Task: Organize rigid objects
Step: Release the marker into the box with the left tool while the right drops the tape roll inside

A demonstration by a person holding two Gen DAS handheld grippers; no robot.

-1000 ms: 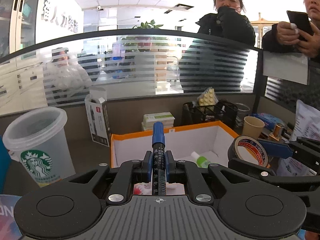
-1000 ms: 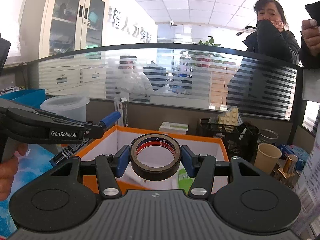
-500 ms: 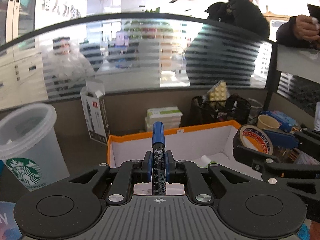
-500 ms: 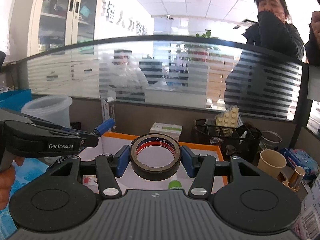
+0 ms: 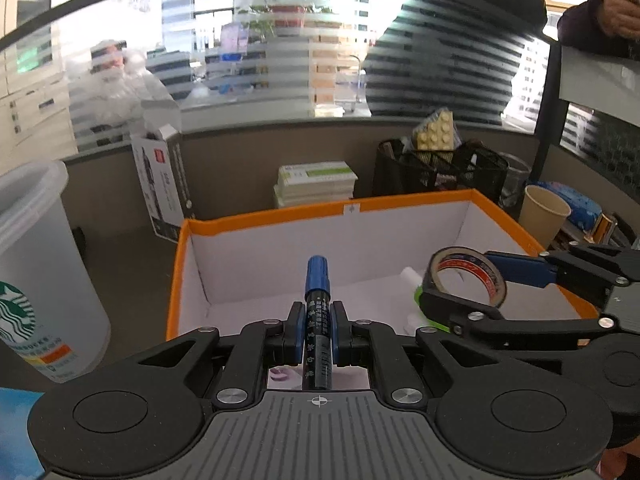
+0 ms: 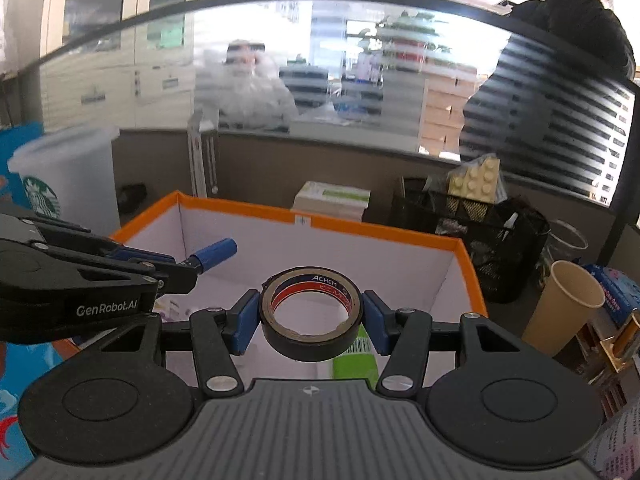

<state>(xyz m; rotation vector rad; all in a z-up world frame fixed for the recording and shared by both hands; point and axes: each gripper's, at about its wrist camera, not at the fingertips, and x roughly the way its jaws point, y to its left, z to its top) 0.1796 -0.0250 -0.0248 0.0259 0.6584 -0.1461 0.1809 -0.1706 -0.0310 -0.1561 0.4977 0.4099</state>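
Here, at the desk, stood an orange-rimmed box (image 5: pixel 352 209) with white inner walls, open at the top.

Left gripper (image 5: pixel 318 330): blue pads pressed together on a marker (image 5: pixel 319 320), black barrel, blue cap forward, the cap reaching over the box's near edge.

Right gripper (image 6: pixel 311 316): pads clamped on either side of a roll of black tape (image 6: pixel 311 314), held with its hole facing up and forward, above the inside of the box. In the left wrist view the same roll (image 5: pixel 466 276) hung over the right part of the box.

Inside the box: a green-and-white bottle (image 6: pixel 356 356) lay on the floor, directly below the tape; some small pinkish item near the left gripper was too hidden to identify.

Left of the box: a frosted plastic cup (image 5: pixel 44 272) with a green logo, upright. Behind it, a tall white carton (image 5: pixel 160 184) leaning against the partition.

Behind the box: a stack of white-and-green packets (image 5: pixel 316 184); a black mesh organizer (image 5: pixel 440 172) holding a cream studded block (image 5: pixel 436 132).

Right of the box: a paper cup (image 6: pixel 564 304), upright.

Beyond the striped glass partition (image 6: pixel 360 80): a person in dark clothing (image 6: pixel 576 20).
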